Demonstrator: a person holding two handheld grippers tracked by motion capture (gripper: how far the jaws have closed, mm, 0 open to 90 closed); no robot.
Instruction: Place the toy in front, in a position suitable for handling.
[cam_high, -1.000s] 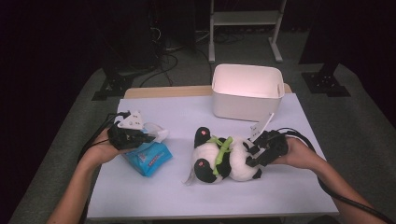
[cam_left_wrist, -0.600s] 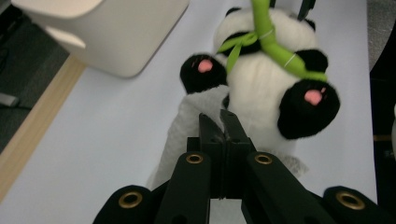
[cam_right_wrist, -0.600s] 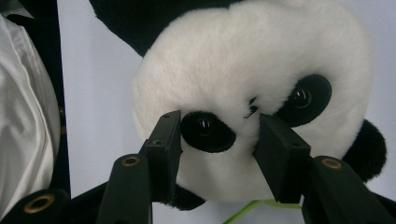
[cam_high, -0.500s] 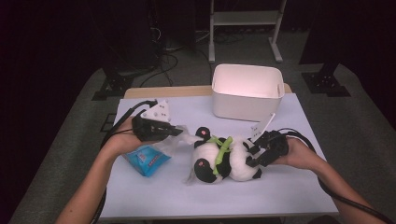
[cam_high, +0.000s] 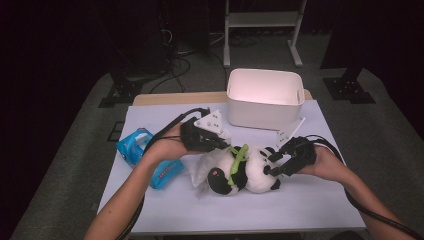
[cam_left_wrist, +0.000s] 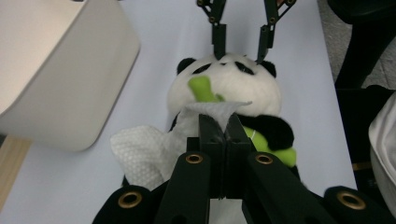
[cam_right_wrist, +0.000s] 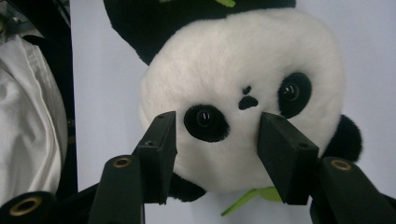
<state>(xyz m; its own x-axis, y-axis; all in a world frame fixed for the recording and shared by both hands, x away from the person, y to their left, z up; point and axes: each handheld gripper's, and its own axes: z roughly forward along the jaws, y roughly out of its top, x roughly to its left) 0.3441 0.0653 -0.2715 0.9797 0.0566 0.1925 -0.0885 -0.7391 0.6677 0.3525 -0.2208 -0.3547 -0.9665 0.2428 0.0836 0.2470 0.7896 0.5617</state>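
Both forearms come in from the near edge of the counter (cam_high: 310, 200) and meet over a toy panda (cam_high: 250, 172) lying near its middle. The left tongs (cam_left_wrist: 219, 128) are held level over the toy, their jaws shut tight on a white wipe (cam_left_wrist: 154, 149); one corner of the wipe is pinched between the pads and the rest hangs crumpled over the panda's side. From above, the left tongs (cam_high: 222, 145) sit just over the toy's upper edge, and the wipe (cam_high: 205, 167) spreads out beside the panda towards the person's left. The right tongs (cam_high: 275, 162) reach in level from the other side, at the panda's head. Their jaws have just been opening and stand apart at either side of the panda's face (cam_right_wrist: 243, 102), one pad by an eye patch, the other near the nose; whether the pads still touch the fur cannot be told. The right tongs (cam_right_wrist: 217, 140) thus have the head between them without squeezing it. The panda is white plush with black ears, eye patches and limbs, and a green leafy stalk (cam_left_wrist: 203, 88) across its body. A blue packet (cam_high: 137, 150) lies on the counter behind the left forearm. A white tub (cam_high: 265, 100) stands at the far edge, just beyond the toy; what shows of its inside is bare.
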